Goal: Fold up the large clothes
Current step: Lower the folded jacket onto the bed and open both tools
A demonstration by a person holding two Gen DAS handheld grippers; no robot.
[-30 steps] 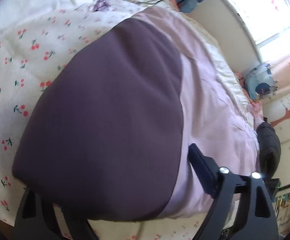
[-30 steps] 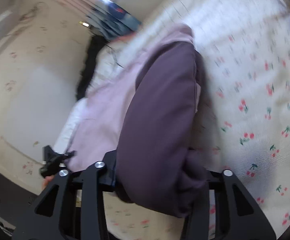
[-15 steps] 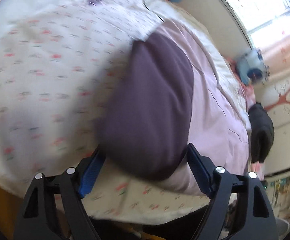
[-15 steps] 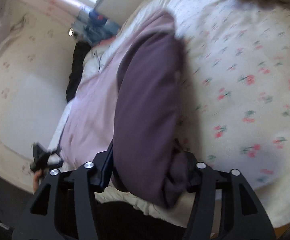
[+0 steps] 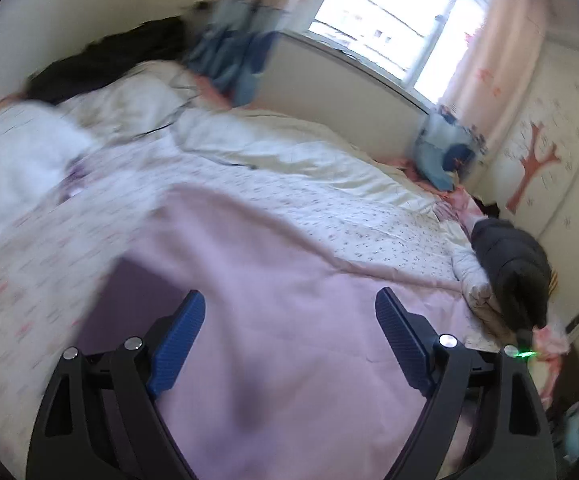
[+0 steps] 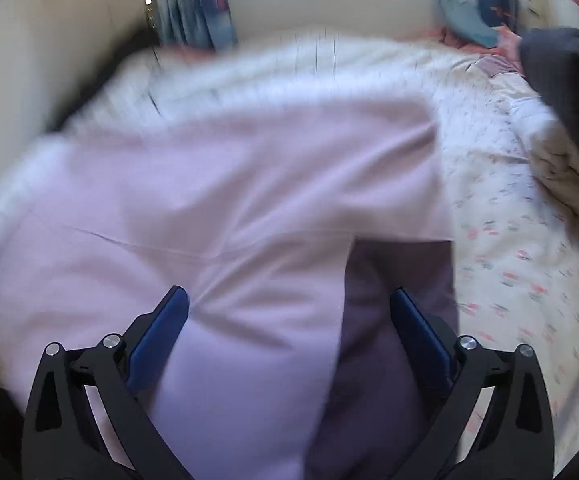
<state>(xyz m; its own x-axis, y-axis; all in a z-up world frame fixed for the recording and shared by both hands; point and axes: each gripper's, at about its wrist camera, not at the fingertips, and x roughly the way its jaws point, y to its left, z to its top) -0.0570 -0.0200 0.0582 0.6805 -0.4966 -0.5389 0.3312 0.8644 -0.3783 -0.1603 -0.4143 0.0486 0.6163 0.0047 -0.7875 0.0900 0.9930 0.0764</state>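
Both released grippers have let the garment [image 5: 289, 320] drop onto the bedsheet [image 5: 329, 208], dark jacket [image 5: 517, 276] nearby

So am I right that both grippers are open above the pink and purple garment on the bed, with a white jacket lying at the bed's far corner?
Not quite: the jacket at the far corner is black, not white, as the left wrist view shows. The rest holds: the left gripper and right gripper are both open above the pink and purple garment on the bed.
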